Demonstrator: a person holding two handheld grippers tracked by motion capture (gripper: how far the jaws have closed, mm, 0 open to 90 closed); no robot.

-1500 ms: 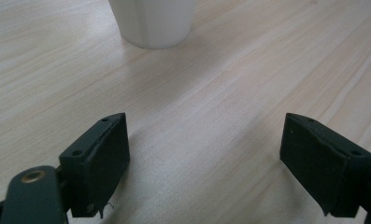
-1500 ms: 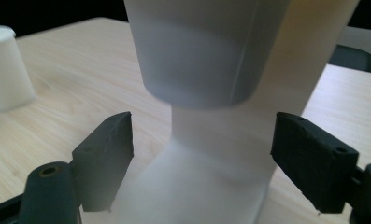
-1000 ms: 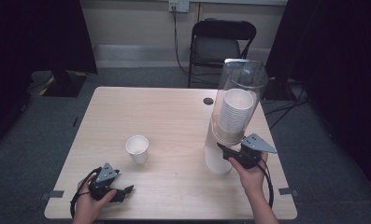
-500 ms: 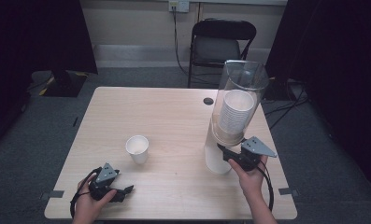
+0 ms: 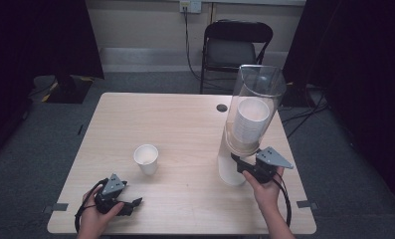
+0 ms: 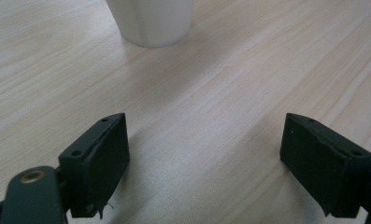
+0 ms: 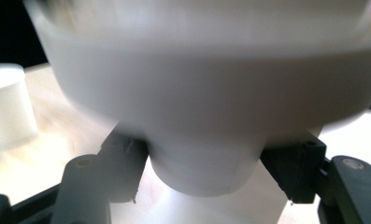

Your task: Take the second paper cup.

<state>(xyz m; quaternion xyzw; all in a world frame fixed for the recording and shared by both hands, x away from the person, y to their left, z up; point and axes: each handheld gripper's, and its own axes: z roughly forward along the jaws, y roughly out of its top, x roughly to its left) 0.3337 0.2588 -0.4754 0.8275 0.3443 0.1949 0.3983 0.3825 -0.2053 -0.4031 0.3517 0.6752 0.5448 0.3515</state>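
A tall clear cup dispenser (image 5: 257,94) stands at the table's right on a white post (image 5: 229,172) and holds a stack of white cups (image 5: 247,124). My right gripper (image 5: 241,166) sits under its mouth. In the right gripper view the jaws press both sides of the lowest cup (image 7: 204,170), which pokes out of the blurred funnel (image 7: 211,93). A single white cup (image 5: 146,158) stands upright near the table's middle, and again at the left (image 7: 8,107). My left gripper (image 5: 134,203) rests open near the front left edge, its jaws (image 6: 204,163) wide apart with that cup (image 6: 150,21) just ahead.
The wooden table (image 5: 185,119) has a small black round hole (image 5: 222,107) behind the dispenser. A black folding chair (image 5: 235,47) stands beyond the far edge. Cables run along the floor at the right.
My right gripper has sunk slightly under the dispenser, towards the person. The left gripper and the single cup have not moved.
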